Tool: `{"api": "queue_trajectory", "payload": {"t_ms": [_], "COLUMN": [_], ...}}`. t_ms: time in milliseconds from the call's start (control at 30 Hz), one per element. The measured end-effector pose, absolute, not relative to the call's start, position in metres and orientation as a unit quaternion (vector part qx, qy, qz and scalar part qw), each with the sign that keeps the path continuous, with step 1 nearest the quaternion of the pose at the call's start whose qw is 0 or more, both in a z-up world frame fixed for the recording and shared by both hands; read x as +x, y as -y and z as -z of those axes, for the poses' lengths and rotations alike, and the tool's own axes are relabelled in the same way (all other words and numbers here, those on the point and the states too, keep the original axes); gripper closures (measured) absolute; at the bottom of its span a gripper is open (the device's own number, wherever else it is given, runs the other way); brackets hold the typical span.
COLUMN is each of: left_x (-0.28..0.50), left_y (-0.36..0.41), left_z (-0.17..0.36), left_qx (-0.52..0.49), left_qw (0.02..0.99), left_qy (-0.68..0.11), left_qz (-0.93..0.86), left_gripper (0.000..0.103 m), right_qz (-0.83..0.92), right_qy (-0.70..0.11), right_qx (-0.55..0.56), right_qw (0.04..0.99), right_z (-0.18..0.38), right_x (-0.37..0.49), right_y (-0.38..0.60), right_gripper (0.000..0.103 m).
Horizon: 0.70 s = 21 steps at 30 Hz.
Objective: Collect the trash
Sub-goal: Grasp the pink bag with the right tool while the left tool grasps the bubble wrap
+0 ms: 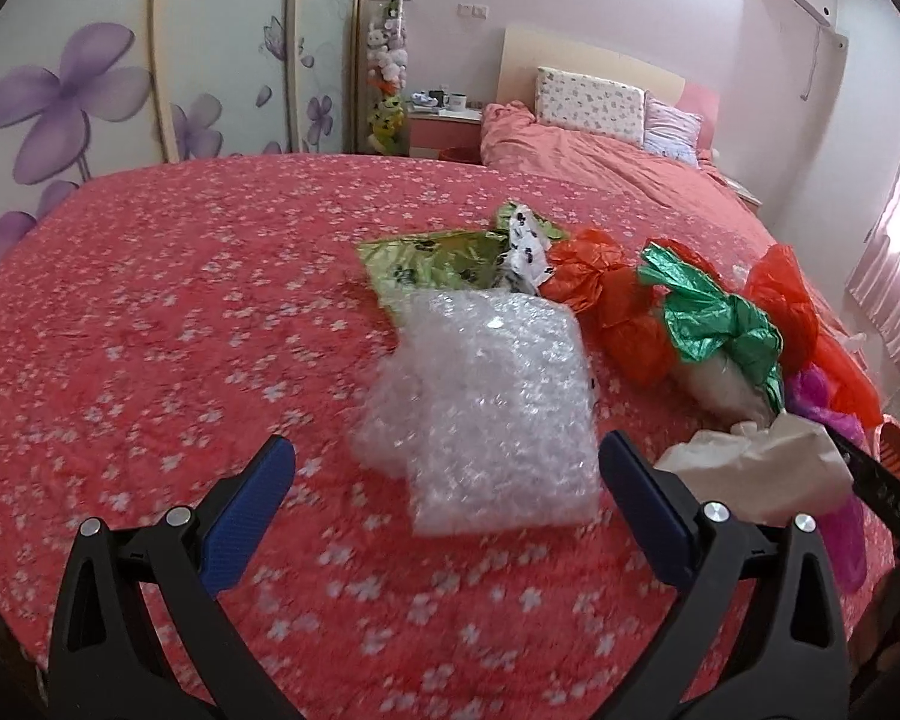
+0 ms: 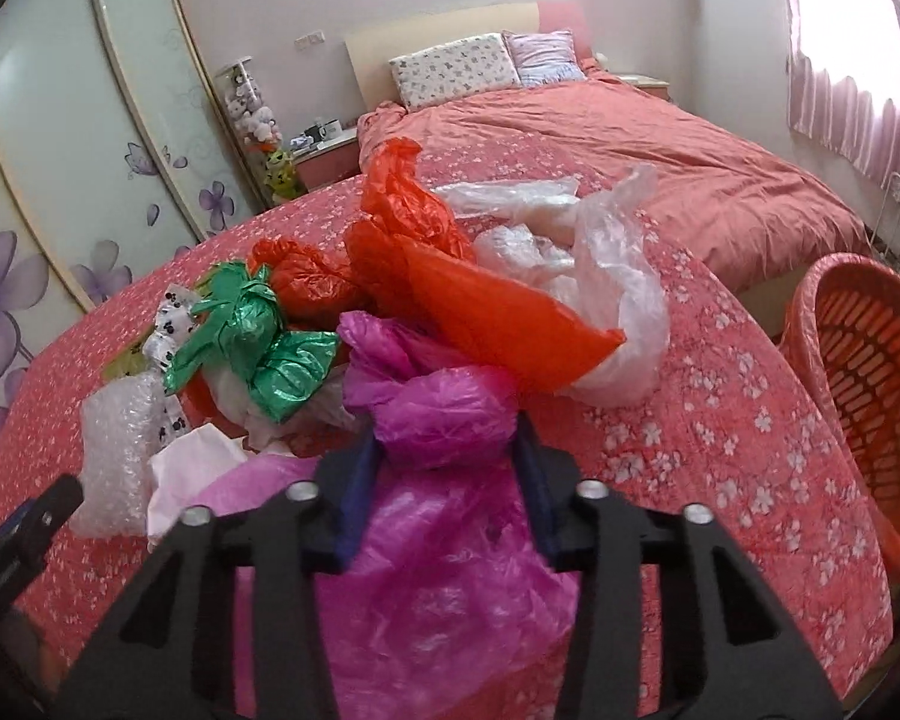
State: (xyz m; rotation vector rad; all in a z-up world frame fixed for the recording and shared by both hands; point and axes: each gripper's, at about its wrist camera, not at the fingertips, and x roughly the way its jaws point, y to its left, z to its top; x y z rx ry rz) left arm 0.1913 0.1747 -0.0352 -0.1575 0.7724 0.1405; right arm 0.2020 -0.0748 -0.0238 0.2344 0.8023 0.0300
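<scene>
A heap of trash lies on a round table with a red flowered cloth [image 1: 180, 330]. My left gripper [image 1: 444, 468] is open, just before a sheet of bubble wrap [image 1: 486, 396] that lies partly between its blue fingers. Behind it are a green printed wrapper [image 1: 432, 264], orange bags [image 1: 606, 294] and a green foil bag [image 1: 708, 312]. My right gripper [image 2: 447, 450] is shut on a magenta plastic bag [image 2: 444, 408] that trails back under it. Orange [image 2: 486, 312] and clear bags [image 2: 618, 300] lie beyond. The bubble wrap also shows in the right wrist view [image 2: 120, 438].
An orange plastic laundry basket [image 2: 870, 372] stands off the table's right edge. A white tissue-like wad [image 1: 768, 468] lies at the right of the left gripper. A bed [image 2: 630, 138], a bedside stand [image 1: 444, 126] and flowered wardrobe doors [image 1: 90, 78] are behind the table.
</scene>
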Motion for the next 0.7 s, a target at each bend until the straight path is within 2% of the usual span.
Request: {"api": "queue_trajectory", "payload": {"t_ms": [100,367,467,533,600,700], "left_x": [0.201,0.217,0.217,0.212,0.206,0.198], "left_y": [-0.174,-0.165,-0.166,-0.166,-0.167,-0.17], "left_z": [0.039,0.052,0.061,0.059,0.055,0.047], "left_qx": [-0.082,-0.079,-0.089,-0.094,-0.111,-0.122], "left_qw": [0.917,0.903,0.894,0.898,0.898,0.901], "left_qy": [-0.384,-0.417,-0.435,-0.427,-0.425,-0.416], "left_qz": [-0.07,-0.065,-0.057,-0.048,-0.025,-0.011], "left_gripper": [0.003,0.004,0.019,0.036,0.059,0.071], "right_qz": [-0.019,-0.013,-0.009,-0.007,-0.005,-0.001], "right_qy": [-0.379,-0.354,-0.352,-0.35,-0.347,-0.34], "right_qx": [0.108,0.088,0.084,0.082,0.083,0.087], "right_qw": [0.919,0.931,0.932,0.933,0.934,0.936], "right_z": [0.018,0.003,0.002,0.0,-0.002,-0.009], "right_x": [0.193,0.172,0.166,0.161,0.158,0.15], "right_y": [0.077,0.083,0.088,0.091,0.092,0.1], "right_gripper": [0.069,0.07,0.07,0.07,0.07,0.07]}}
